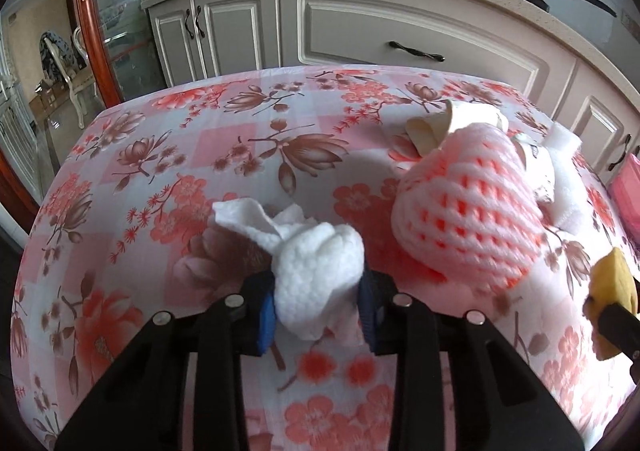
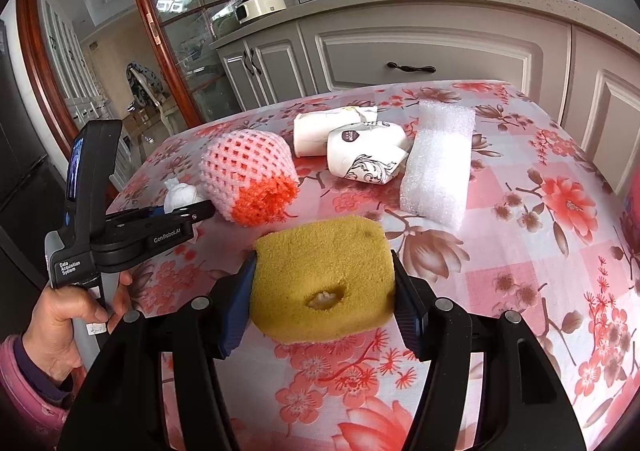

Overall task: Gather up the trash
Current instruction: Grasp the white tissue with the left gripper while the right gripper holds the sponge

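Beside the foam net [image 1: 466, 207], the left gripper [image 1: 318, 301] pinches a soft, light tissue wad [image 1: 316, 267] at its middle; the right gripper [image 2: 322, 291] squeezes the springy sponge [image 2: 322, 279] by its sides.

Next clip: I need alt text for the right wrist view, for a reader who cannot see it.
The right gripper clamps a yellow sponge above a floral tablecloth. At left, a hand holds the left gripper shut on a white tissue wad. Behind lie a pink foam net, crumpled paper cups and a white foam sheet.
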Demonstrator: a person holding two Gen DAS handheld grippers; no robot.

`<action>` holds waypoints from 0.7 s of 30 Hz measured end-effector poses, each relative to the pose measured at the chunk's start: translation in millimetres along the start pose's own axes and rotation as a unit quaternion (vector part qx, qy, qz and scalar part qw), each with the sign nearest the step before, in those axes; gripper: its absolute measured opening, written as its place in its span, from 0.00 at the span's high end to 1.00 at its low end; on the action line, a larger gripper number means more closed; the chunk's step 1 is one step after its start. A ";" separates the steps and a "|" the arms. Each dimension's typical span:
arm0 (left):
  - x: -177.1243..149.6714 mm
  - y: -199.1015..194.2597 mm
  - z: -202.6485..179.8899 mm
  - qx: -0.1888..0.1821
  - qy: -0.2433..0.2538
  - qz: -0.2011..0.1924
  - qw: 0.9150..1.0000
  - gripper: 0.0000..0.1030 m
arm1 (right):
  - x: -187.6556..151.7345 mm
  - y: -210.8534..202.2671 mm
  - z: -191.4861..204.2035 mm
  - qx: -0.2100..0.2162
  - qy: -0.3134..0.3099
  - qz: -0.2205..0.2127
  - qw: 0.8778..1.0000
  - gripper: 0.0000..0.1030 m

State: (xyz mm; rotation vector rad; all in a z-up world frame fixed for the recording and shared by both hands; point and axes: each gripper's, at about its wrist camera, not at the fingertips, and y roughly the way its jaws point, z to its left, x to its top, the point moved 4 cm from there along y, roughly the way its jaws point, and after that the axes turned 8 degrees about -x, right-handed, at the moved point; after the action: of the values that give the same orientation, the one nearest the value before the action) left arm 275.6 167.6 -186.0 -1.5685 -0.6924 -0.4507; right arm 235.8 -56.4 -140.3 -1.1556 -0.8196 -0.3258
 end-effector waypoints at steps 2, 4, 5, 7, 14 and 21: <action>-5.9 -8.5 -1.6 -0.003 0.001 -0.007 1.000 0.70 | -1.8 -3.4 3.9 0.000 -0.005 -0.003 1.000 0.43; -12.4 -18.1 -4.8 -0.006 0.003 -0.014 1.000 0.70 | -3.1 -6.6 6.3 -0.001 -0.007 -0.006 1.000 0.43; -16.2 -24.0 -7.0 -0.010 0.005 -0.018 1.000 0.70 | -3.8 -8.5 7.2 -0.002 -0.008 -0.008 1.000 0.43; -22.8 -34.9 -11.6 -0.019 0.009 -0.027 0.999 0.71 | -5.1 -12.0 8.5 -0.004 -0.009 -0.011 1.000 0.43; -45.1 -83.7 -36.5 -0.054 0.028 -0.086 0.994 0.71 | -11.8 -26.8 6.8 -0.020 -0.012 -0.021 1.000 0.43; -56.5 -117.8 -64.4 -0.071 0.055 -0.129 0.988 0.71 | -16.5 -46.5 4.3 -0.034 -0.014 -0.041 0.998 0.43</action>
State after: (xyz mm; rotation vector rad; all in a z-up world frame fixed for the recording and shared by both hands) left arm 162.8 96.8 -126.8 -1.5795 -0.7964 -0.7878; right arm 194.1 -73.9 -120.0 -1.1945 -0.8873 -0.4089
